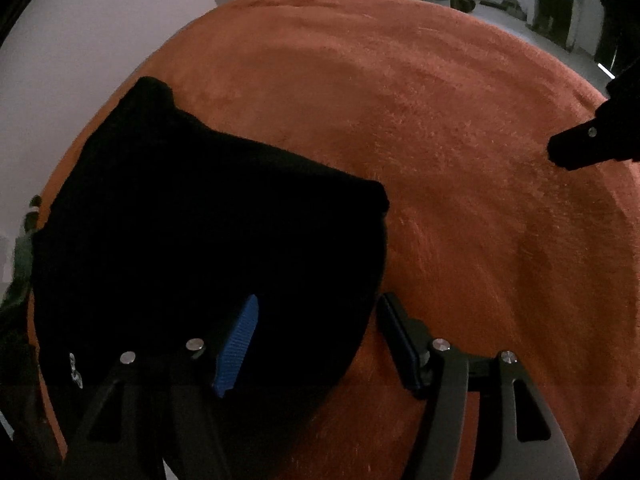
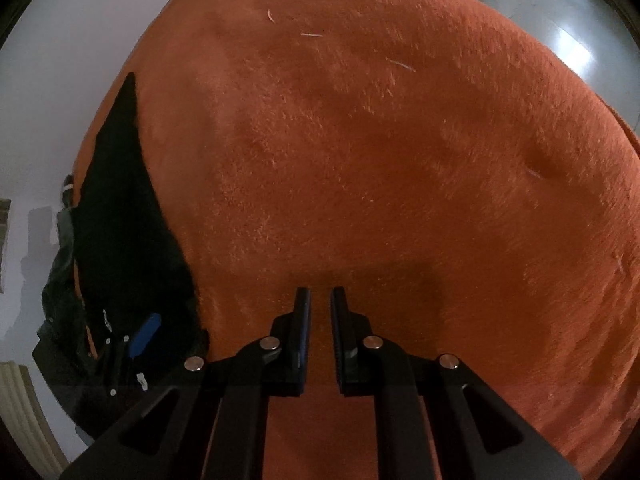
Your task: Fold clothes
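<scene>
A black garment (image 1: 200, 220) lies folded flat on the left part of a round orange plush surface (image 1: 440, 120). My left gripper (image 1: 318, 300) hangs open over the garment's right edge. Its blue-padded finger (image 1: 236, 344) is above the cloth, the other finger above bare plush, and neither pad presses on anything. My right gripper (image 2: 320, 290) is over bare orange plush (image 2: 400, 140), shut to a narrow slit with nothing in it. Its tip also shows at the right edge (image 1: 560, 152). The right wrist view has the garment (image 2: 116, 208) far left, with the left gripper (image 2: 146, 334) beside it.
White floor (image 2: 40, 100) surrounds the orange surface. A dark bundle (image 2: 60, 280) lies off its left edge. A white fireplace (image 1: 556, 4) stands far back at the right. A few pale threads (image 2: 312, 35) lie on the plush.
</scene>
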Motion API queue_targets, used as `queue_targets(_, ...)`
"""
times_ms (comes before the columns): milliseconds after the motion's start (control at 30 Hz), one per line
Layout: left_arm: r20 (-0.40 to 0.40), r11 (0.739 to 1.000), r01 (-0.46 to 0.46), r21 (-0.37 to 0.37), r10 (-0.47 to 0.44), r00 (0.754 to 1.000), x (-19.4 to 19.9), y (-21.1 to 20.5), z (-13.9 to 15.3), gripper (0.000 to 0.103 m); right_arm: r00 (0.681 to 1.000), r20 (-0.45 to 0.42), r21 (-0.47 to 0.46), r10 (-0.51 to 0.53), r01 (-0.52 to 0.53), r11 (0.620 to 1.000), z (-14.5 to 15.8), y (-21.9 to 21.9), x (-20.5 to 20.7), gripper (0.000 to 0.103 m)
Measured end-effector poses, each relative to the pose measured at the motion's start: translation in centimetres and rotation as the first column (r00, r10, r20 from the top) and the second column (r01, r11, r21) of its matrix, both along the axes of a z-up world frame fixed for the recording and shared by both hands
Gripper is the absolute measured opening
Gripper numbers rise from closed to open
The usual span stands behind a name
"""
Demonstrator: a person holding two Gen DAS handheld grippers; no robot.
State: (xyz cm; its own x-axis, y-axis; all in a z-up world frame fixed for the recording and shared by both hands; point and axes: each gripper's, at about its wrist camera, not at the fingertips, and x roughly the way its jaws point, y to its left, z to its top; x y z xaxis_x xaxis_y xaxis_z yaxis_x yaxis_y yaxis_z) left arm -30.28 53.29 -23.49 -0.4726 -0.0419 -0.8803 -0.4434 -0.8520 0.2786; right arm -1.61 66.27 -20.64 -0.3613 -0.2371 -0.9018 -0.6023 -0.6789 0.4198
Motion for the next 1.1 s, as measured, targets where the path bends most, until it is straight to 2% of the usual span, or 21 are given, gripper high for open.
queue_targets(133, -0.070, 0.998, 0.016, -0.067, -0.021, 0.997, 0.1, 1.2, -0.4, 0.077, 1.000, -0.006, 0.003, 0.000, 0.000, 1.000, -0.1, 0.1, 0.2, 0.010)
queue_targets(267, -0.101, 0.996, 0.040, -0.080, -0.048, 0.994, 0.7, 1.4, -0.2, 0.073, 1.000, -0.004, 0.002, -0.018, 0.018, 1.000, -0.3, 0.1, 0.2, 0.010)
queue_targets(300, -0.099, 0.997, 0.047, -0.057, -0.053, 0.994, 0.8, 1.3, -0.1, 0.059, 1.000, -0.001, 0.003, -0.019, 0.019, 1.000, -0.3, -0.1, 0.2, 0.010)
queue_targets(333, -0.083, 0.998, 0.053, -0.027, -0.055, 0.995, 0.9, 1.1, 0.1, 0.037, 1.000, 0.001, 0.004, -0.019, 0.019, 1.000, -0.3, -0.2, 0.1, 0.010)
queue_targets(367, -0.072, 0.998, 0.056, -0.004, -0.056, 0.996, 1.1, 1.0, 0.3, 0.025, 1.000, 0.003, 0.006, -0.020, 0.020, 1.000, -0.2, -0.4, 0.1, 0.010)
queue_targets(400, -0.077, 0.998, 0.055, -0.001, -0.055, 0.996, 1.2, 1.0, 0.5, 0.008, 1.000, 0.005, 0.011, -0.019, 0.019, 1.000, -0.1, -0.5, 0.0, 0.010)
queue_targets(433, -0.087, 0.998, 0.055, 0.000, -0.055, 0.995, 1.3, 1.0, 0.9, 0.007, 1.000, 0.005, 0.018, -0.016, 0.016, 1.000, 0.0, -0.6, -0.1, 0.010)
queue_targets(567, -0.166, 0.999, 0.050, 0.021, -0.046, 0.985, 2.0, 0.0, 3.0, 0.006, 1.000, 0.005, 0.037, -0.004, 0.004, 0.999, 0.5, -0.8, -0.8, 0.010)
queue_targets(733, -0.158, 0.997, 0.036, 0.062, -0.025, 0.987, 2.1, -1.1, 4.2, 0.005, 1.000, -0.001, 0.037, 0.022, -0.022, 0.999, 0.3, -1.8, -1.4, 0.010)
queue_targets(900, -0.160, 0.997, 0.042, 0.062, -0.032, 0.987, 1.4, -1.4, 3.7, 0.005, 0.998, -0.009, 0.040, 0.060, -0.060, 0.997, 0.4, -2.7, -2.3, 0.010)
queue_targets(1000, -0.157, 0.999, 0.029, 0.030, -0.024, 0.987, 0.8, -1.0, 2.6, 0.007, 0.996, -0.023, 0.064, 0.084, -0.082, 0.995, 0.9, -2.6, -3.0, 0.010)
queue_targets(1067, -0.139, 1.000, 0.008, 0.009, -0.006, 0.990, 0.5, -0.9, 1.9, 0.020, 0.995, -0.038, 0.070, 0.093, -0.091, 0.993, 1.2, -2.4, -3.1, 0.010)
queue_targets(1100, -0.134, 1.000, 0.003, 0.002, -0.003, 0.991, 0.6, -0.9, 1.7, 0.039, 0.995, -0.042, 0.074, 0.096, -0.093, 0.993, 1.3, -2.4, -3.1, 0.010)
